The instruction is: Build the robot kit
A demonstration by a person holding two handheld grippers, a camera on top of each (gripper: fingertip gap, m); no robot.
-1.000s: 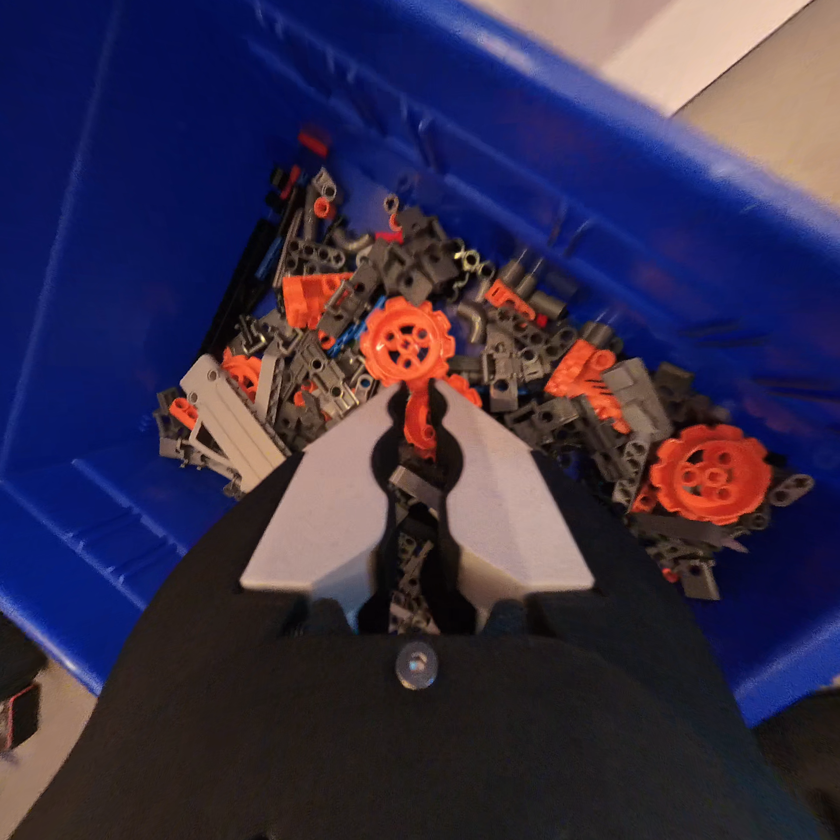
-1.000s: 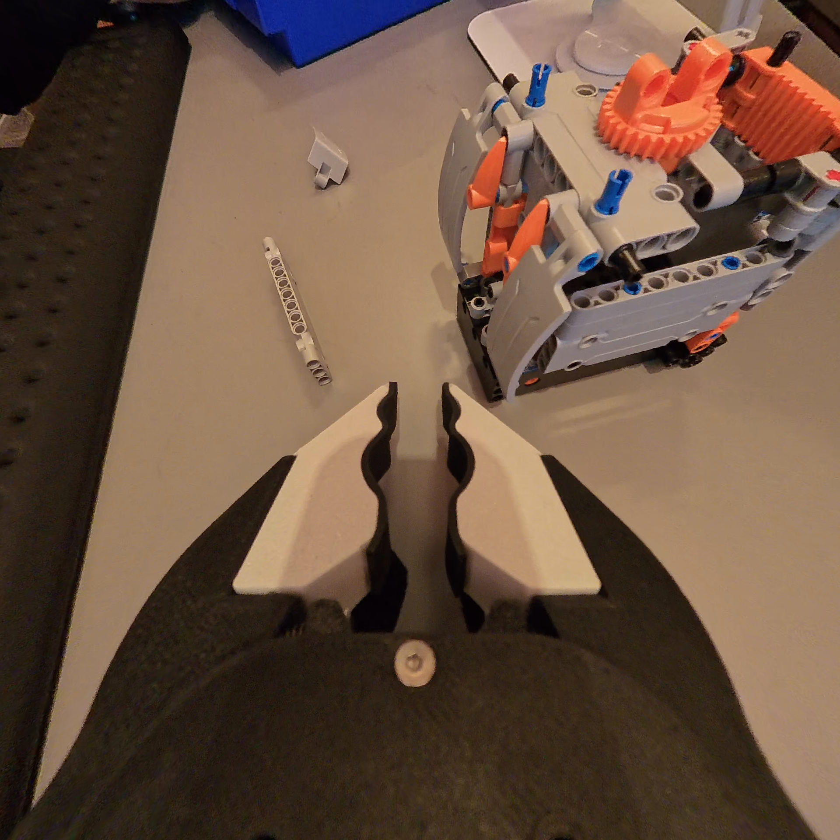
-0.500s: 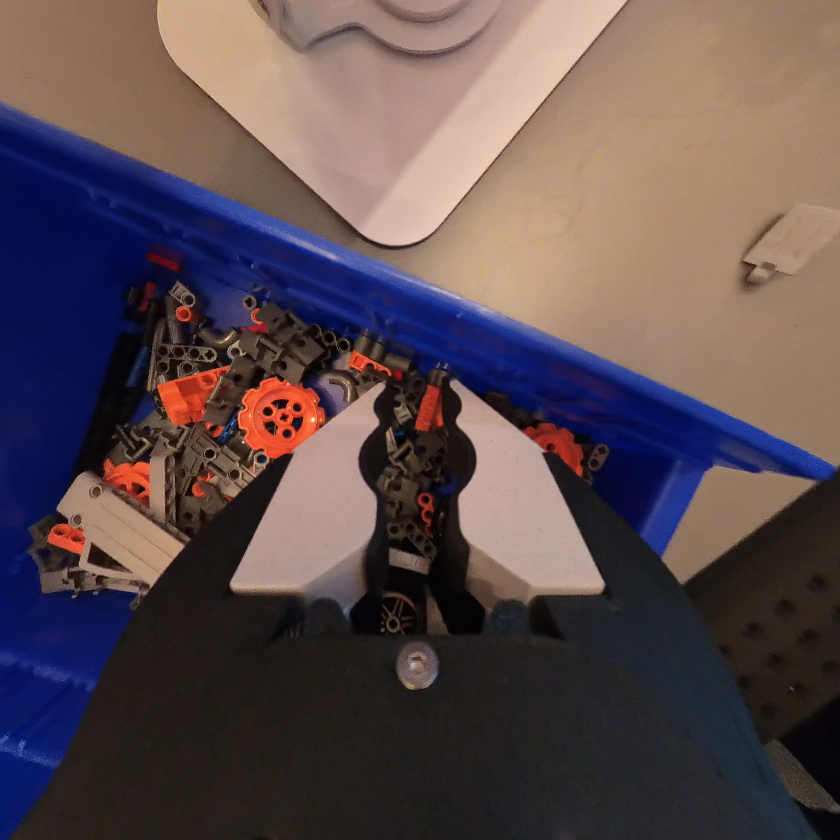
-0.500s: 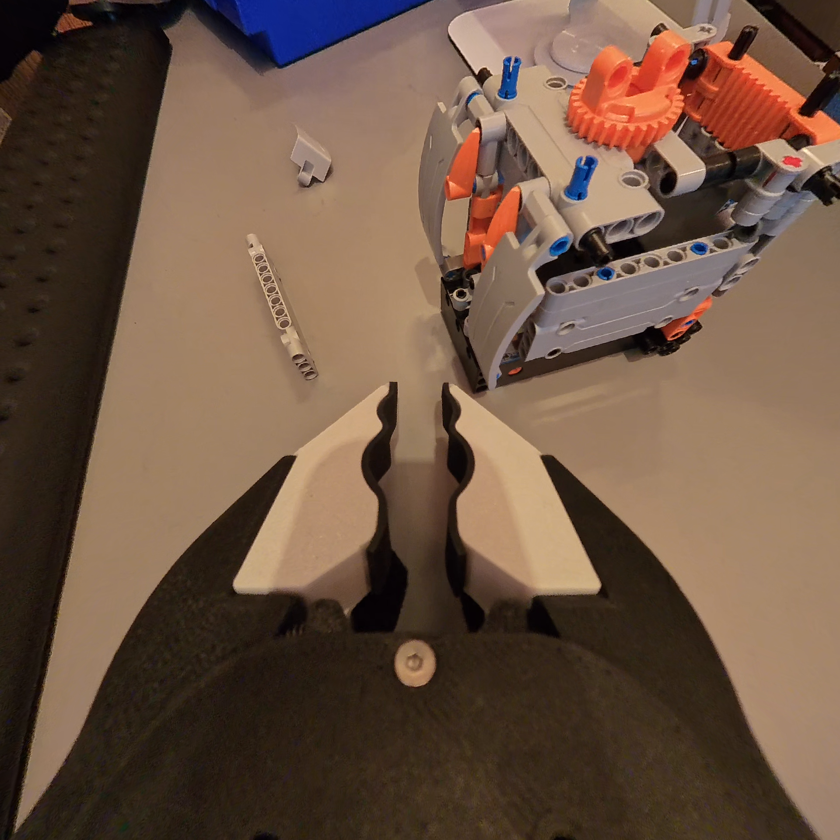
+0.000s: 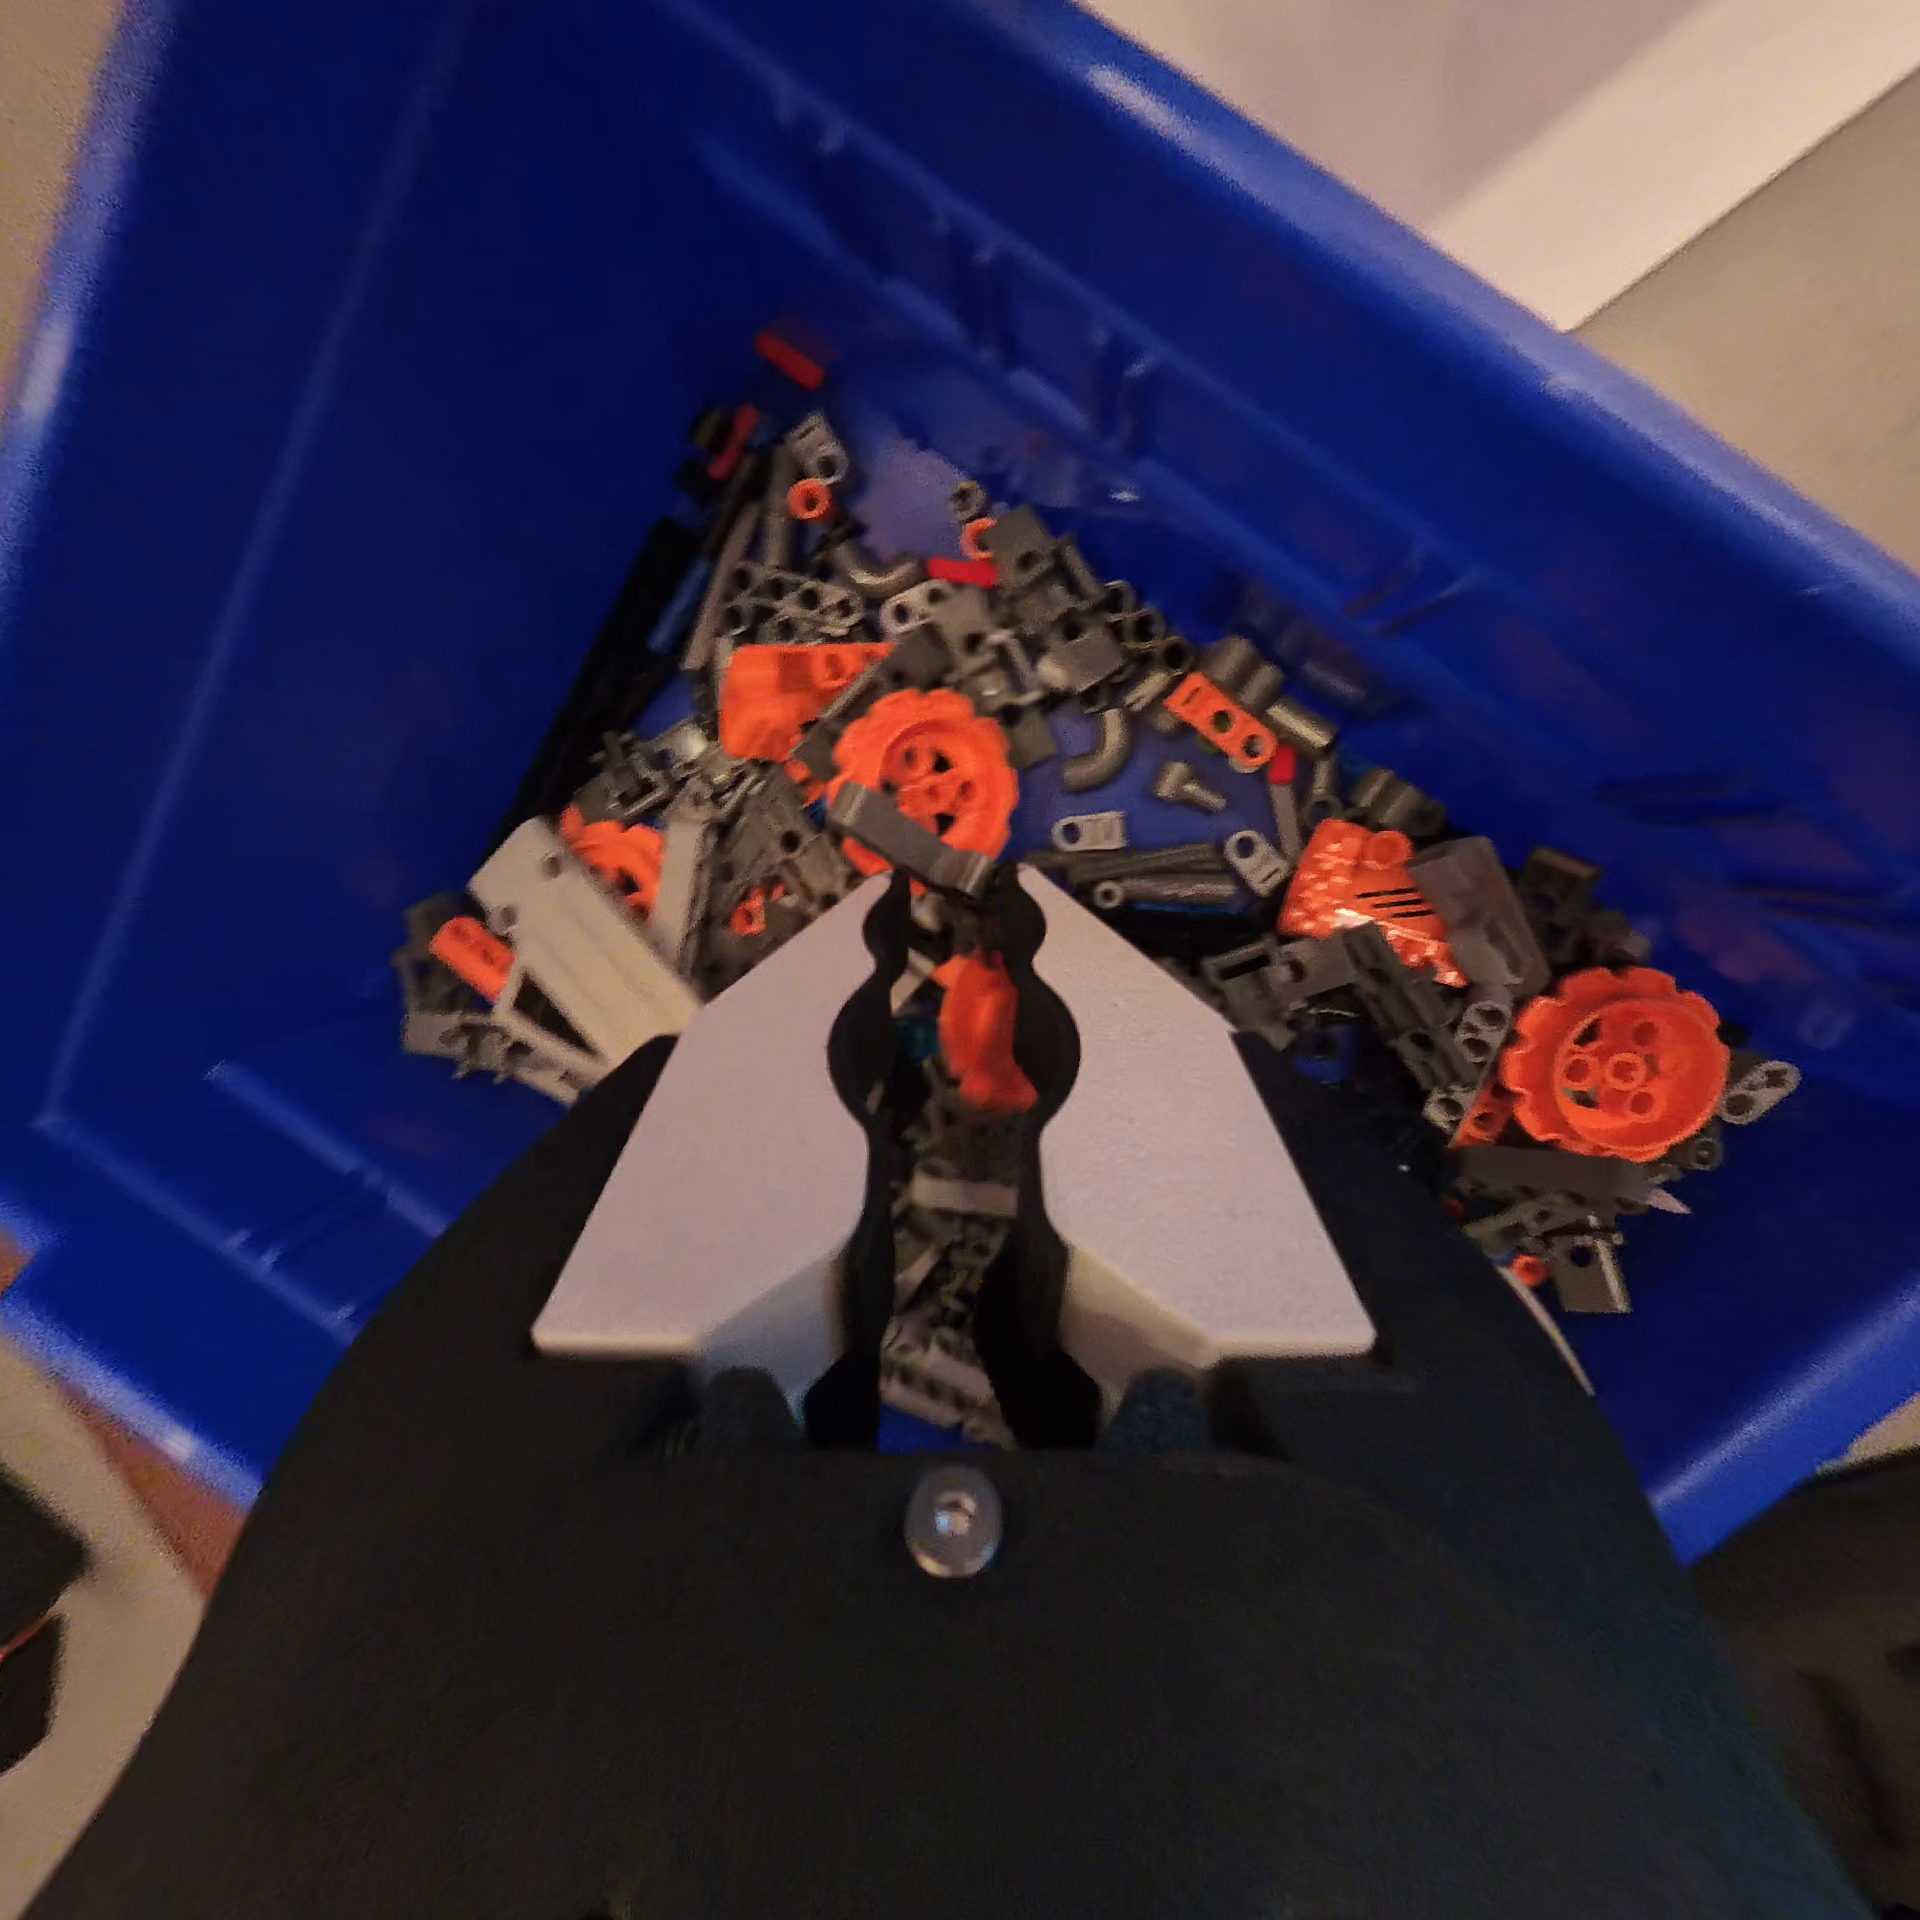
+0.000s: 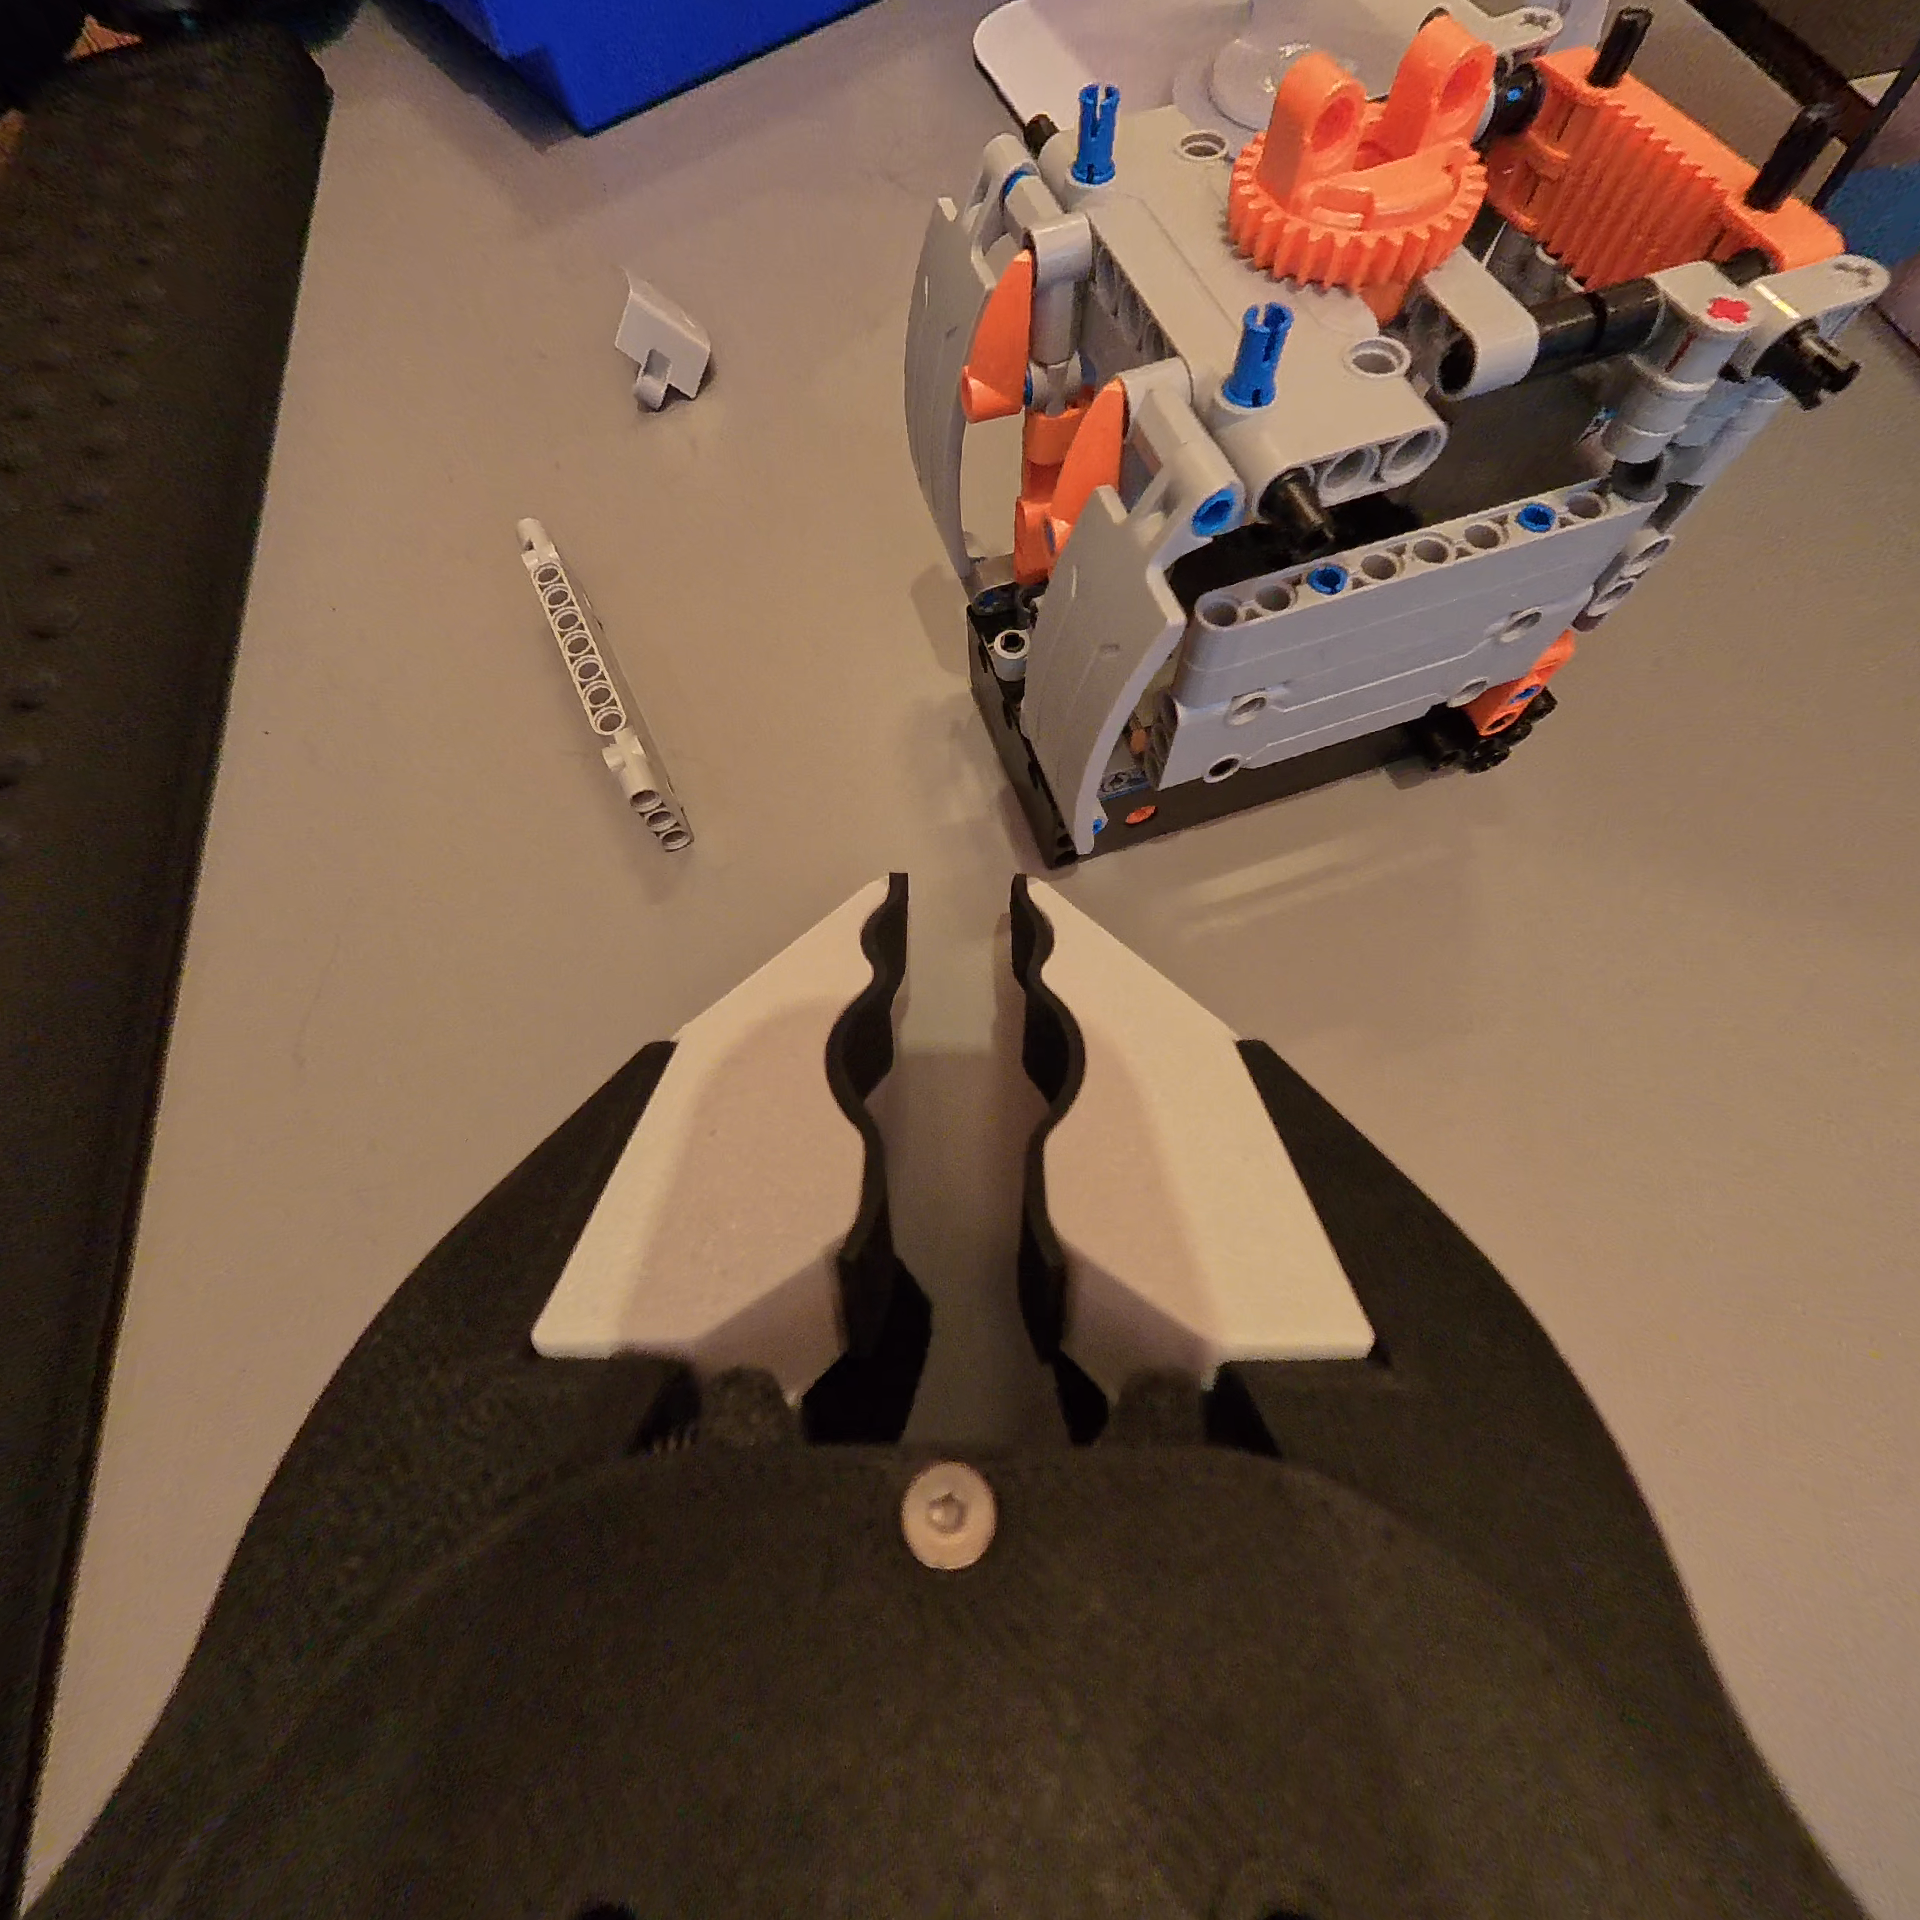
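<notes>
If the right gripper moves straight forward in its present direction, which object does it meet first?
Probably the black bottom corner of the brick model, just ahead of the right gripper and slightly right. Depth is unclear, so it might pass just beside that corner.

Left gripper [image 5: 954, 883], fingers slightly parted, hangs over a blue bin [image 5: 436, 436] of loose dark grey and orange parts; a dark grey beam [image 5: 909, 836] lies at its tips, possibly pinched, though blur obscures contact. Right gripper [image 6: 958, 883], fingers parted and empty, hovers above the grey tabletop [image 6: 1455, 1039], just beside a grey-and-orange brick assembly [image 6: 1351, 499].
</notes>
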